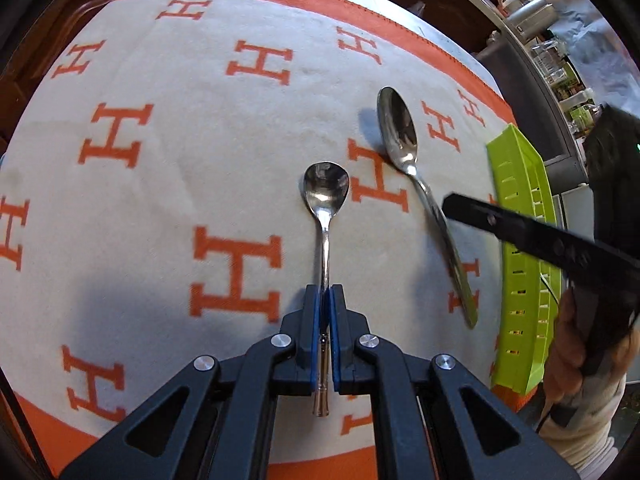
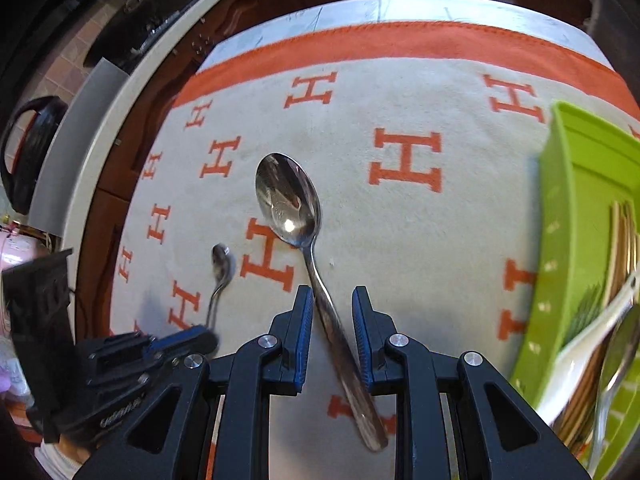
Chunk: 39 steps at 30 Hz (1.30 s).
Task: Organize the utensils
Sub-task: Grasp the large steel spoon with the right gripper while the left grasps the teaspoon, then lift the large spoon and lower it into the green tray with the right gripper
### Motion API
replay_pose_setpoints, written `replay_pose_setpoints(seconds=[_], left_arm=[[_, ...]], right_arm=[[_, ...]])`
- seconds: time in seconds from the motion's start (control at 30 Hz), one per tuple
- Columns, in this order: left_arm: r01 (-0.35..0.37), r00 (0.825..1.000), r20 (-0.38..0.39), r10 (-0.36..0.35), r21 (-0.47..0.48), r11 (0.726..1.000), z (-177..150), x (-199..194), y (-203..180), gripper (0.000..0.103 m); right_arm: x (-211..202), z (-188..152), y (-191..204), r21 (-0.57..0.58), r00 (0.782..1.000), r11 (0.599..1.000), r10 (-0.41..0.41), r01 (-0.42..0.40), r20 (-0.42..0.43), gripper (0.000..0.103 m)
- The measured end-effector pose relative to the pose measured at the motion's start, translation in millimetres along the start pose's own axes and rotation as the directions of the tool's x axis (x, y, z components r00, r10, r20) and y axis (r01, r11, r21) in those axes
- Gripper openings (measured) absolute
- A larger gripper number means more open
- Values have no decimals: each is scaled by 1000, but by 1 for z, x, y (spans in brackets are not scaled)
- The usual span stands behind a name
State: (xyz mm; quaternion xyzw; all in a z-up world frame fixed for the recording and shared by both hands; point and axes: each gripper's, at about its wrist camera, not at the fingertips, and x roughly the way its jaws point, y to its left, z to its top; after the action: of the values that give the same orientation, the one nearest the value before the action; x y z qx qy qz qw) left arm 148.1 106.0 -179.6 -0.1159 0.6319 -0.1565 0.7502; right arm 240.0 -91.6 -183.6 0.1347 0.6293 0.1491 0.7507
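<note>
Bare H-patterned cloth [image 1: 168,184] lay wide to the left of the small spoon [image 1: 325,200]. To its right, the large spoon [image 1: 404,148] and green plastic tray [image 1: 520,216] narrowed the passage, the tray's raised wall [image 2: 560,240] blocking the cloth's right edge.

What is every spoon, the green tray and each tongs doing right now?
Small spoon: clamped by its handle in the left tongs, bowl up.
Large spoon: flat on the cloth, bowl up, handle between the right tongs' fingers, not gripped.
Left tongs: shut on the small spoon.
Right tongs: open, straddling the large spoon's handle.
Green tray: at the cloth's right edge, already holding utensils.
</note>
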Motion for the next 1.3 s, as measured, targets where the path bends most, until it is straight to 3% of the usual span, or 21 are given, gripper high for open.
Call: replay_pose_setpoints(seconds=[0.27,0.4,0.53,0.73,0.9,1.0,1.2,1.3], left_arm=[[15,1000,-2,-15,29,999,-8,1,3,3],[28,1000,-4,-28,33,999,-6,-1,7,3],[55,998,-5,-55,20,998,0,5,7,3],[56,998,-9,-56,27,998,0,4,6,3],[25,1000,-18,-24,52,998,5,5,0,3],[-26,1000,-14,27,93,995,9,8,-12,3],[-166,986,19,165,198,966,7,11,-37,4],[-224,975,48,219,238,945,5,13,-48,3]], right_arm=[[28,36,12,-88,995,996,-19,10,-102,21],[34,37,33,-176,984,980,-122,98,-133,8],[38,29,56,-241,968,953,-217,183,-124,6],[38,21,71,-219,981,963,-177,156,-84,6],[6,-8,63,-157,997,985,-71,72,11,6],[-19,-27,52,-118,997,993,-12,21,79,6],[-87,-60,11,-2,966,995,101,-104,236,6],[-122,-75,-11,42,945,990,115,-134,306,5]])
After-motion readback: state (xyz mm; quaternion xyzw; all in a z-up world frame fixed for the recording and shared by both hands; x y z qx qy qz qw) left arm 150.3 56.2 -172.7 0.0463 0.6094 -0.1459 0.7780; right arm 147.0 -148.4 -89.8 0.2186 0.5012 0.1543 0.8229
